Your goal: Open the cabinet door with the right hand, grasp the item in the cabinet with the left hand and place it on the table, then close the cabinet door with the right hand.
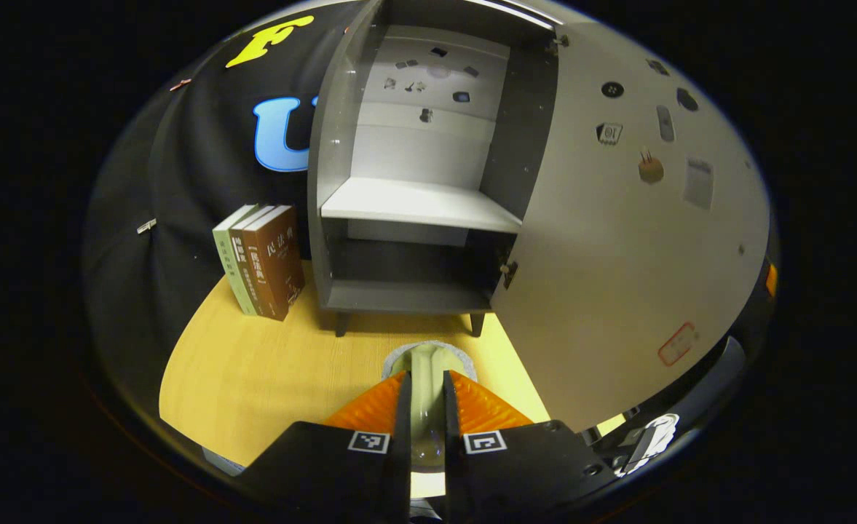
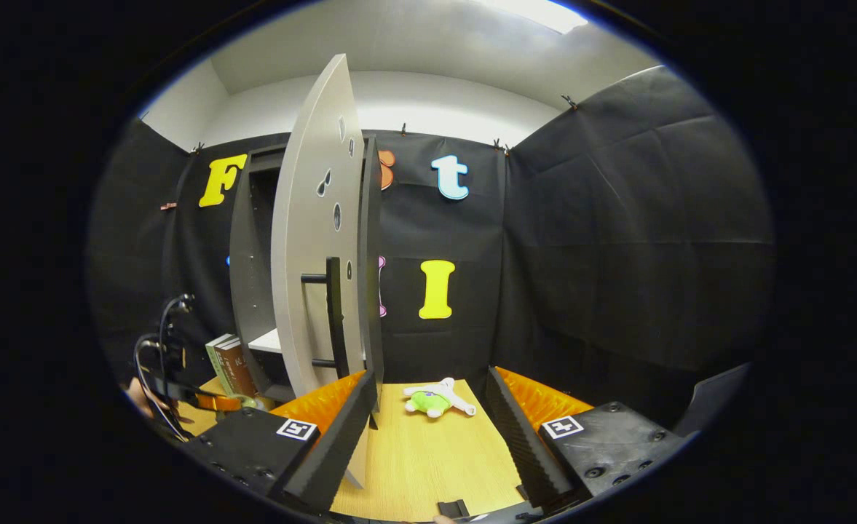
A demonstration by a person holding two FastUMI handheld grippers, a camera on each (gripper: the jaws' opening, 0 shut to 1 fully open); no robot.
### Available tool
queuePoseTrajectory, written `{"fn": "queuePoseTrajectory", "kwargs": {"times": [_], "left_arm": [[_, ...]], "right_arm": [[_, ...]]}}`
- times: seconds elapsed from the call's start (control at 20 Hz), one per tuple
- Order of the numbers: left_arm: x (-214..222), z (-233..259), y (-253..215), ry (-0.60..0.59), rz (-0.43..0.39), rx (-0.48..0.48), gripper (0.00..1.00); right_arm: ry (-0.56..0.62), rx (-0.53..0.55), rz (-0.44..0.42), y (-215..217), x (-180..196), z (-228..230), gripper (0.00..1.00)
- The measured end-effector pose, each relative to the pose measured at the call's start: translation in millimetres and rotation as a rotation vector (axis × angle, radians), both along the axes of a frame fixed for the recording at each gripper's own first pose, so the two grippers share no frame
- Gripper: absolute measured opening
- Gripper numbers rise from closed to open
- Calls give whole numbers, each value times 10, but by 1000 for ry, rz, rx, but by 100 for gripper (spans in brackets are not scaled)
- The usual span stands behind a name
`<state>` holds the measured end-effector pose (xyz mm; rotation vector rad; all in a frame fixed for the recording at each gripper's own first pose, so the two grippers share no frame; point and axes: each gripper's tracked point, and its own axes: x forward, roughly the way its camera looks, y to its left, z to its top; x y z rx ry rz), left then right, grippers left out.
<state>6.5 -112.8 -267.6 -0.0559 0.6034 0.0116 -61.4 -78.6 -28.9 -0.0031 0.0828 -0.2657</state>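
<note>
The grey cabinet (image 1: 406, 204) stands open at the back of the table, both of its shelves bare. Its door (image 1: 617, 255) is swung wide to the right. My left gripper (image 1: 426, 386) is shut on a pale green item with a grey rim (image 1: 427, 358), held low over the table in front of the cabinet. I cannot tell whether the item touches the wood. My right gripper (image 2: 428, 437) is open beside the door's free edge (image 2: 370, 291), with the black bar handle (image 2: 333, 313) just ahead of its left finger. The left gripper (image 2: 213, 402) appears at the far left.
Three books (image 1: 261, 269) stand upright left of the cabinet. A green and white plush toy (image 2: 435, 399) lies on the wooden table (image 2: 428, 466) right of the door. Black cloth walls close the booth. Cables (image 2: 159, 349) rise from the left gripper.
</note>
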Motion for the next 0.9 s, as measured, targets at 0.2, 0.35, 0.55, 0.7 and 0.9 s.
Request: {"fn": "queuePoseTrajectory", "kwargs": {"times": [0.2,0.35,0.55,0.7,0.9], "left_arm": [[-114,-475,-140,13,15,17,23],[-192,-900,-204,52,47,12,23],[-213,-1459,-253,101,69,30,23],[-158,-1782,-280,117,82,38,24],[-107,-2128,-281,148,117,52,24]], "right_arm": [[18,6,-20,-83,8,-79,96],[26,11,11,-74,76,-148,96],[62,-16,27,-210,137,-308,96],[86,-4,54,-267,200,-451,96],[108,-4,63,-397,288,-565,96]]}}
